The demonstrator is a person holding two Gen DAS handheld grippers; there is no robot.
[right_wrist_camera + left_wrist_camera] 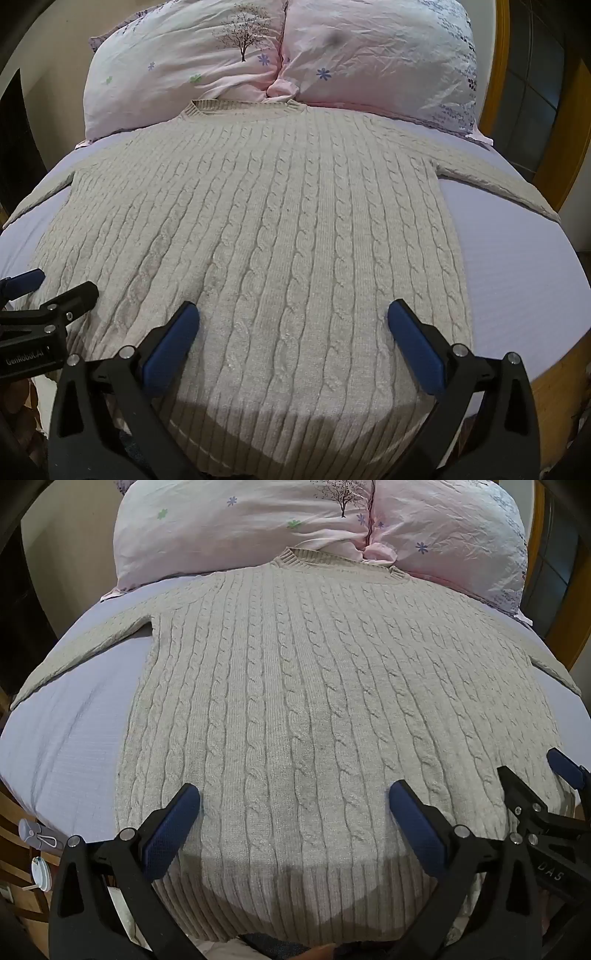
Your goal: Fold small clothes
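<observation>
A beige cable-knit sweater (295, 686) lies flat on the bed, collar toward the pillows, sleeves spread to both sides; it also shows in the right wrist view (277, 221). My left gripper (294, 801) is open and empty, hovering over the ribbed hem on the sweater's left half. My right gripper (293, 319) is open and empty over the hem on the right half. The right gripper (535, 775) shows at the right edge of the left wrist view. The left gripper (55, 291) shows at the left edge of the right wrist view.
The sweater lies on a lilac bed sheet (66, 738) (517, 266). Two pink floral pillows (295, 517) (258, 55) sit beyond the collar. A wooden bed frame (554, 387) edges the right. Small items sit on a wooden surface (37, 849) at lower left.
</observation>
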